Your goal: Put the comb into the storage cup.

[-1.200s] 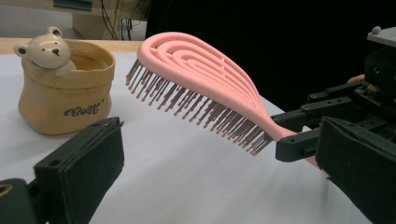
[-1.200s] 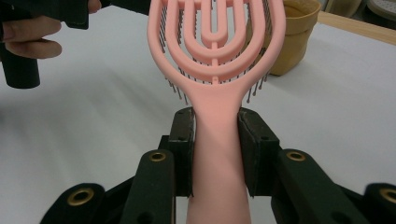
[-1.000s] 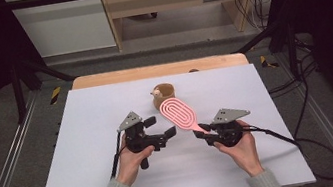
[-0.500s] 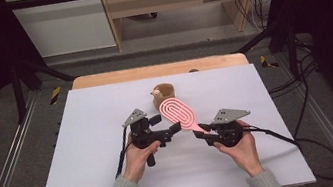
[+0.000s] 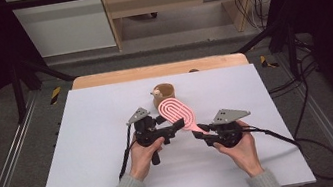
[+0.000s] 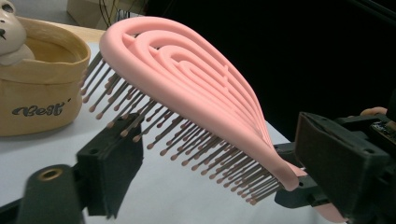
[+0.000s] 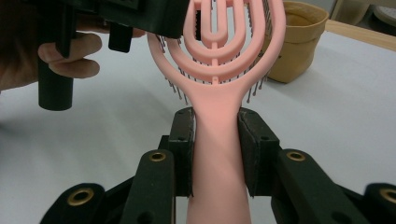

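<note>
Though clamped by its handle, hairbrush (image 5: 176, 113) head toward mug (image 5: 167, 91), bristles down.

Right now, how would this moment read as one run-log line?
right gripper: shut on pink hairbrush handle | left gripper: open beside brush head | tan cup: behind, apart

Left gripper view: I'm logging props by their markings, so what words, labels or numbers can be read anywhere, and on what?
"Best" with a small mark after it: dark script on the side of the tan cup, which stands beside the pink hairbrush.
No writing can be made out on the hairbrush, the right gripper that clamps its handle, or the left gripper.
In the high view the cup's lettering is too small to read.
</note>
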### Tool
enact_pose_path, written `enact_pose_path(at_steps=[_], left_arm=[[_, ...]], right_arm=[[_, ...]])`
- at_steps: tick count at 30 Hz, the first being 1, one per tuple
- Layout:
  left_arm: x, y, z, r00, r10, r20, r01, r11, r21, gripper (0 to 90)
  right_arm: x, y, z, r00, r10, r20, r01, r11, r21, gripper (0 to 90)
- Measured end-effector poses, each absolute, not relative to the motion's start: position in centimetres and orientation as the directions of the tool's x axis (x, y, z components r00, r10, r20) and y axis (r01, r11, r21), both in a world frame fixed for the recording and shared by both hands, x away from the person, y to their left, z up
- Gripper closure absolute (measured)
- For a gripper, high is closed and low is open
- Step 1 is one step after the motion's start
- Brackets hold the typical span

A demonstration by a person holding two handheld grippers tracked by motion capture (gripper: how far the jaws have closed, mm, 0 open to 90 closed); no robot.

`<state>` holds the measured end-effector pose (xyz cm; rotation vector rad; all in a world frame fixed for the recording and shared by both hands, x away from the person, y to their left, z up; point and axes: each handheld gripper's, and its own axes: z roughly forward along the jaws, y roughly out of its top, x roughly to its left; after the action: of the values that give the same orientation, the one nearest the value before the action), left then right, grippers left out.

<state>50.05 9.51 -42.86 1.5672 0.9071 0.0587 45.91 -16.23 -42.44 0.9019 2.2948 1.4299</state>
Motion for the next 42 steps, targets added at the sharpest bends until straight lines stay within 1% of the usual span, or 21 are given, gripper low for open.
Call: enact_pose_path(at_steps=[5,7,18,42], left_arm=[[50.09,9.49,-42.88,0.681,0.568,-0.463,0.511,0.086,0.856,26.3],[50.11,9.52,-42.87,0.680,0.559,-0.475,0.520,0.090,0.850,28.3],[50.07,9.71,-42.74,0.662,0.548,-0.511,0.542,0.121,0.831,35.5],[49.31,9.51,-42.25,0.662,0.546,-0.513,0.532,0.138,0.835,49.9]], right_arm=[[45.86,-16.16,-42.42,-0.770,0.633,0.079,0.348,0.313,0.883,68.9],[45.81,-16.15,-42.39,-0.772,0.631,0.079,0.346,0.312,0.885,68.9],[45.86,-15.91,-42.69,-0.779,0.621,0.081,0.343,0.315,0.885,68.9],[45.93,-15.59,-43.21,-0.788,0.613,0.054,0.329,0.345,0.879,69.2]])
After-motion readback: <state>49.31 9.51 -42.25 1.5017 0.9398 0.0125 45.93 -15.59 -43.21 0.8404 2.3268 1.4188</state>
